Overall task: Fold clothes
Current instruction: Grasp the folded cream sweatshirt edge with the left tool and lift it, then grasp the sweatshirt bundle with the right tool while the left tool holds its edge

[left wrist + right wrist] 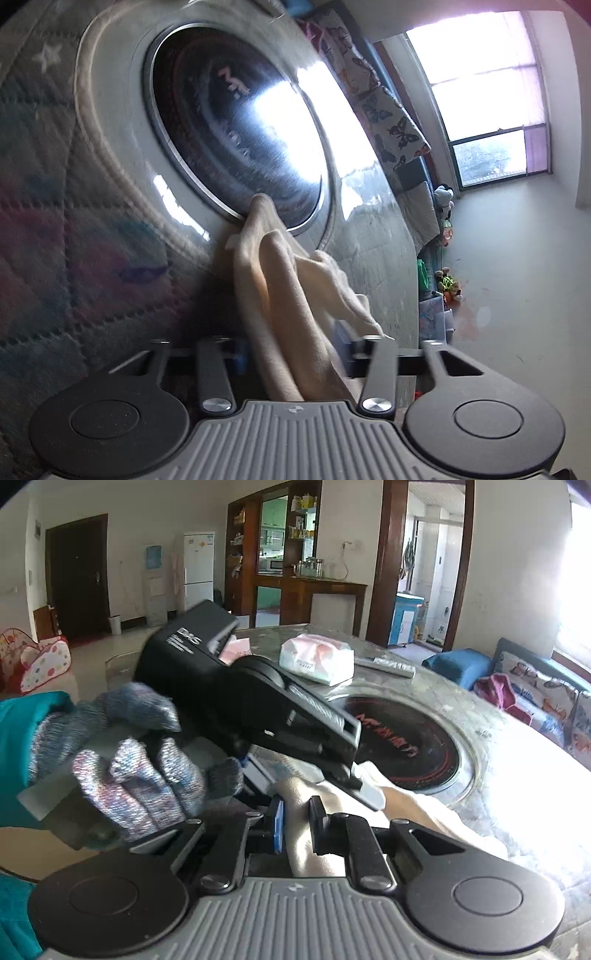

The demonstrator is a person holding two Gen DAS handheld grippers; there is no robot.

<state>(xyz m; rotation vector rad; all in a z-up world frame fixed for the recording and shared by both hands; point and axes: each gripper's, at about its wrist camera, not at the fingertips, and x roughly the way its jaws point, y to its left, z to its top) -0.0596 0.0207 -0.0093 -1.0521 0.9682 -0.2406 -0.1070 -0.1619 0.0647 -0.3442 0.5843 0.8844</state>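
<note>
Both grippers' jaws closed on cream cloth (424, 805), tissue pack (316, 657) behind, left gripper (354, 775) blocking view.

walls white | window (491, 99) glaring | dark door (79, 576) | white fridge (198, 570) | wooden shelving (273, 550)

pretty crowded right in front of the right gripper (297, 829): the left gripper (354, 775) crosses just ahead of it, with the gloved hand (140, 760) behind, blocking that whole side. the cream cloth (424, 808) fills the gap between the 2 tools and drapes across the table (517, 812) in front. further back a tissue pack (316, 659) and a silver remote (391, 666) sit on the far edge, near each other. the dark round burner (410, 738) in the middle is flush, nothing on it apart from the cloth's tip at its rim. open tabletop runs along the bright near side by the window.
</note>
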